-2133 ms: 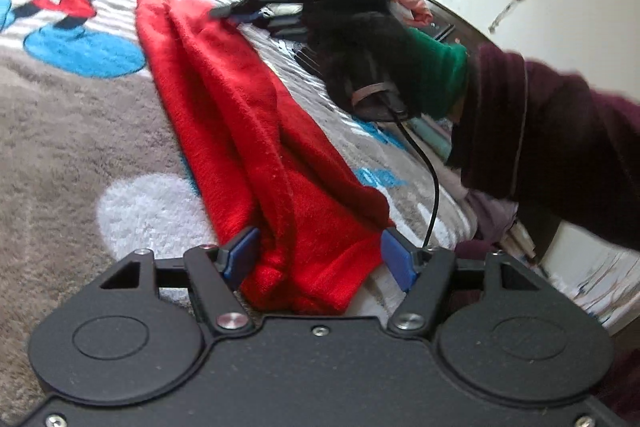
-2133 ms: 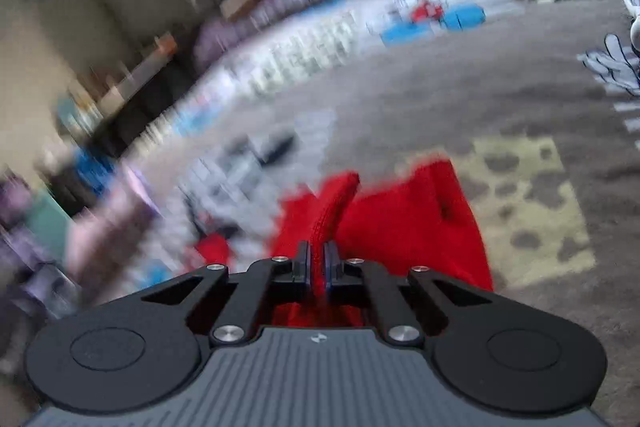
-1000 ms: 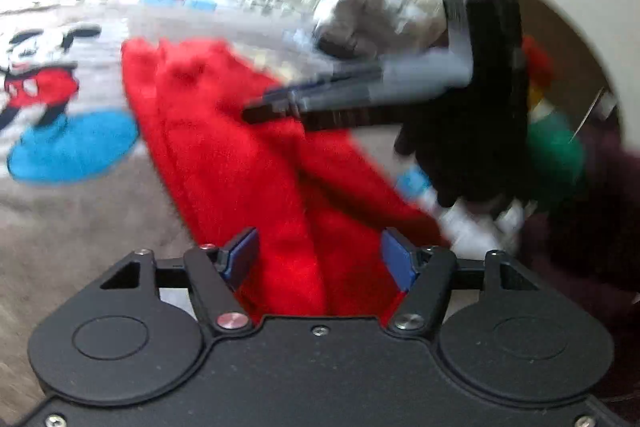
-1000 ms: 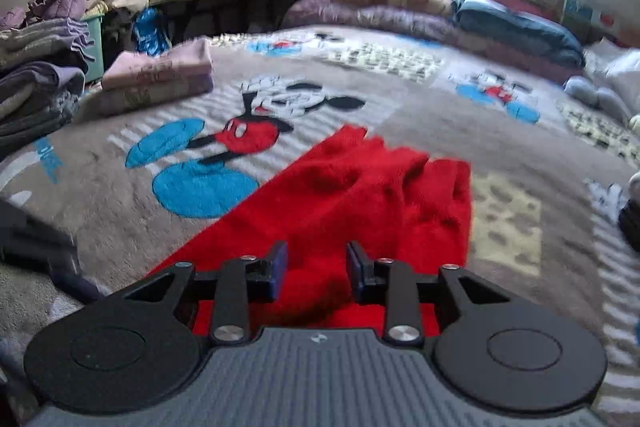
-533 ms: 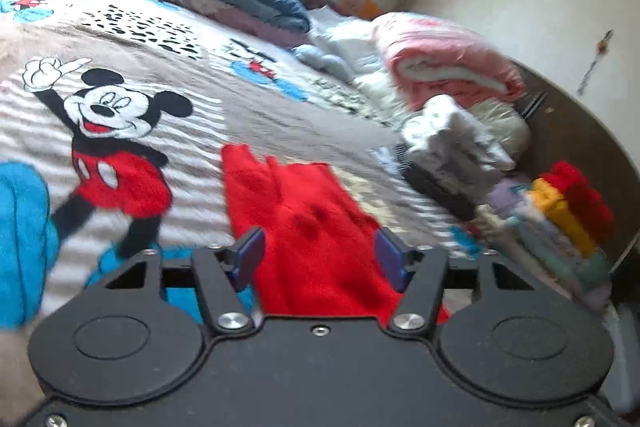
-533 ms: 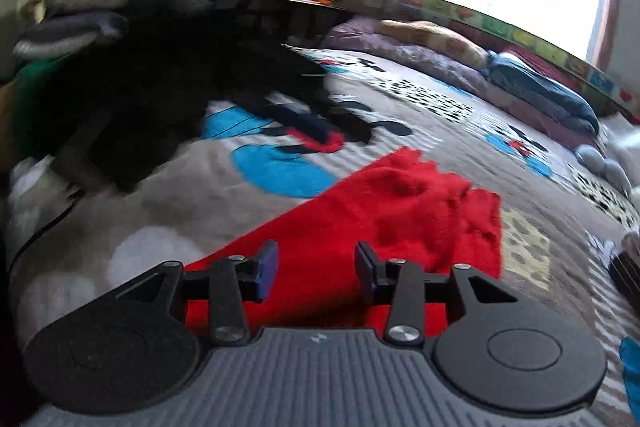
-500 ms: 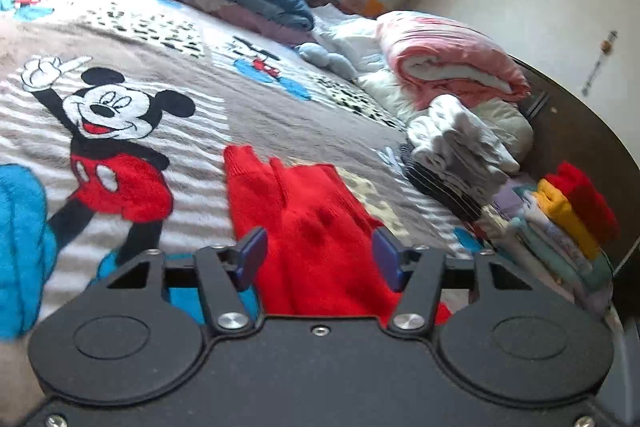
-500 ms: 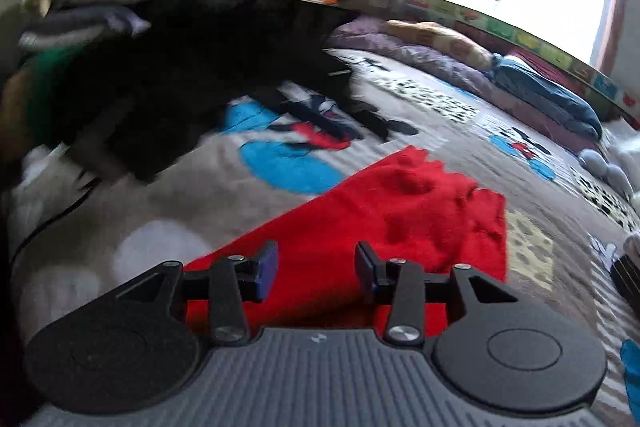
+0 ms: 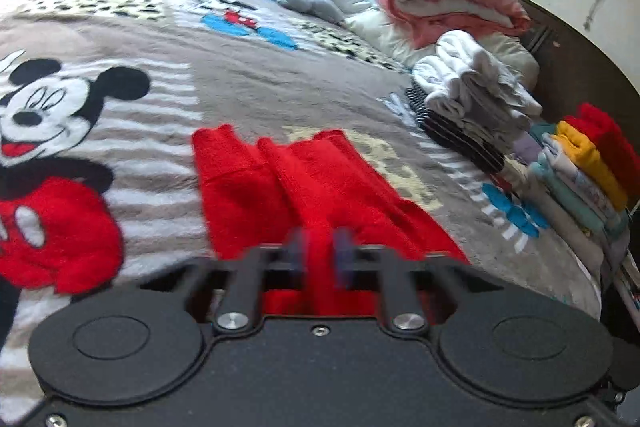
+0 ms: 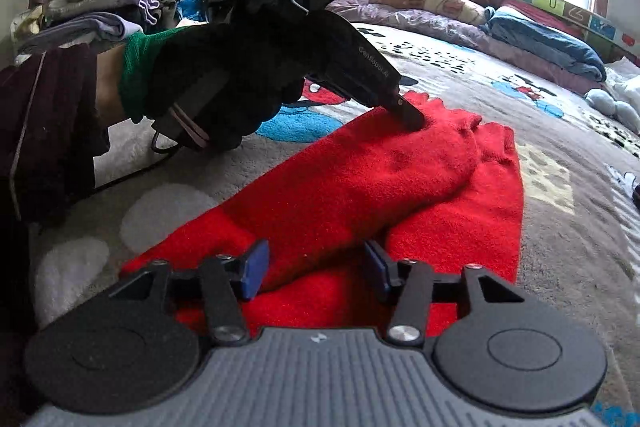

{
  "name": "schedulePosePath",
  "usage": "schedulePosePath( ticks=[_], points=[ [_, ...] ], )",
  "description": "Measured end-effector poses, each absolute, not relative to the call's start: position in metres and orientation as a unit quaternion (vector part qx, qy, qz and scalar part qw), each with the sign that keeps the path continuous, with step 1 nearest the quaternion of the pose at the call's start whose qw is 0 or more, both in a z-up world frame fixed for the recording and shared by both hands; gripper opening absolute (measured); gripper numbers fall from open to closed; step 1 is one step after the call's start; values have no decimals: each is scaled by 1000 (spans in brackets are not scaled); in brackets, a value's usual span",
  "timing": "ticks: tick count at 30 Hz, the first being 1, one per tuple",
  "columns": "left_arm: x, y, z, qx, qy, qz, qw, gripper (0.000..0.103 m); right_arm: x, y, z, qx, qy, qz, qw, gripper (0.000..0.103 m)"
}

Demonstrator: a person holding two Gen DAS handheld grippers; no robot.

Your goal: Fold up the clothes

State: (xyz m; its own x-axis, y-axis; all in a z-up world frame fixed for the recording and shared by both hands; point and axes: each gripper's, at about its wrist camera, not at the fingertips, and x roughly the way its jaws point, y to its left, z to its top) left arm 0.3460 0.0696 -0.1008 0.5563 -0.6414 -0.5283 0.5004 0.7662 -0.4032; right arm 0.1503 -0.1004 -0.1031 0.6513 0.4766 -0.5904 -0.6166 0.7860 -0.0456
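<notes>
The right gripper (image 10: 314, 269) hovers with its jaws spread wide over the near end of a red sweater (image 10: 360, 183) on the cartoon blanket (image 10: 560, 115). A gloved hand (image 10: 224, 83) presses the left gripper (image 10: 412, 117) onto the sweater's far fold.

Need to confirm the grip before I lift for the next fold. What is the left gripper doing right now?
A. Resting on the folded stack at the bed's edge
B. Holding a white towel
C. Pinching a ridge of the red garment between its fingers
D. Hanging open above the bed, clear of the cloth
C: the left gripper has its fingers nearly together with a ridge of the red garment between them, and the right wrist view shows its tip pressed into that cloth.
</notes>
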Motion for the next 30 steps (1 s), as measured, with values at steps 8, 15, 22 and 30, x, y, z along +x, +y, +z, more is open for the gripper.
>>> schedulePosePath(
  ticks=[8,15,22,30],
  points=[
    [335,81,-94,-97,309,-311,893,6,154,-103,-102,-116,303,302,897,54],
    [337,88,-90,-103,324,-289,895,27,154,-98,-71,-142,318,294,890,53],
    [329,85,-80,-100,288,-327,894,32,188,-86,-61,-155,251,302,907,53],
    [338,55,-106,-23,336,-293,895,31,233,-89,-90,-136,331,320,877,63]
  ],
)
